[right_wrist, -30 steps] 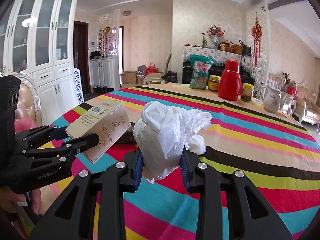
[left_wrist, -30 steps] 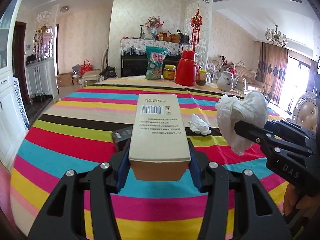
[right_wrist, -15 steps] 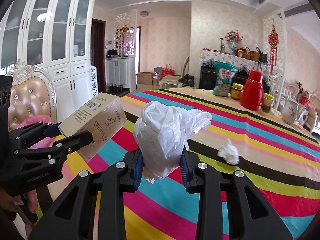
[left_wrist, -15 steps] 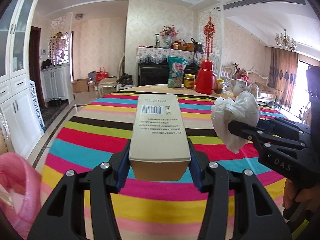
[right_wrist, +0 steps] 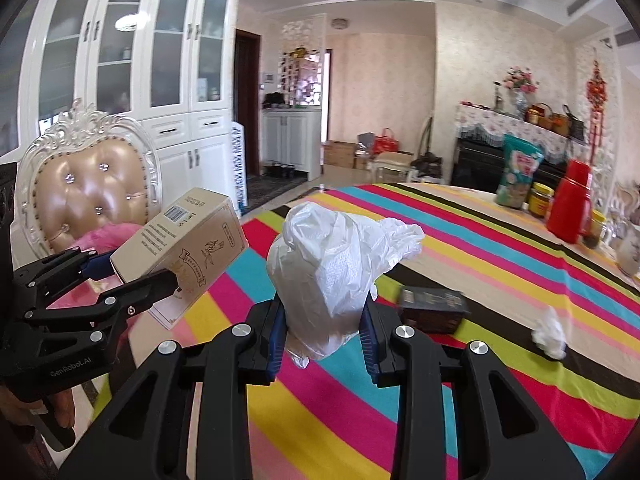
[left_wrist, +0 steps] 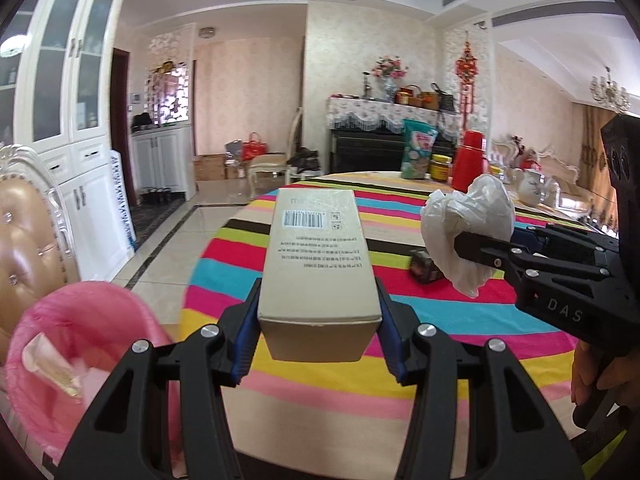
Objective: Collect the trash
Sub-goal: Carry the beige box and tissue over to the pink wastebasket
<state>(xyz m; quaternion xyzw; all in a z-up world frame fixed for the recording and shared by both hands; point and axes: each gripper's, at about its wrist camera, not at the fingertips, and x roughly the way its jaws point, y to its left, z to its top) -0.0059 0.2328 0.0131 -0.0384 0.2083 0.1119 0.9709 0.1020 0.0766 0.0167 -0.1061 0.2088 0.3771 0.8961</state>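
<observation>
My left gripper (left_wrist: 318,320) is shut on a tan cardboard box (left_wrist: 318,256) with a barcode, held in the air over the table's left edge; the box also shows in the right wrist view (right_wrist: 184,252). My right gripper (right_wrist: 322,316) is shut on a crumpled white plastic bag (right_wrist: 332,268), which shows in the left wrist view (left_wrist: 466,228) to the right of the box. A pink-lined trash bin (left_wrist: 80,344) with scraps inside stands low at the left. A small dark box (right_wrist: 434,308) and a white tissue wad (right_wrist: 550,332) lie on the striped tablecloth (right_wrist: 500,264).
A padded chair (right_wrist: 92,188) stands behind the bin at the left. At the table's far end stand a red thermos (right_wrist: 570,208), a snack bag (right_wrist: 518,176) and jars. White cabinets line the left wall.
Both grippers have swung left with their loads, away from the table's middle. The pink bin and the chair have come into view at the left.
</observation>
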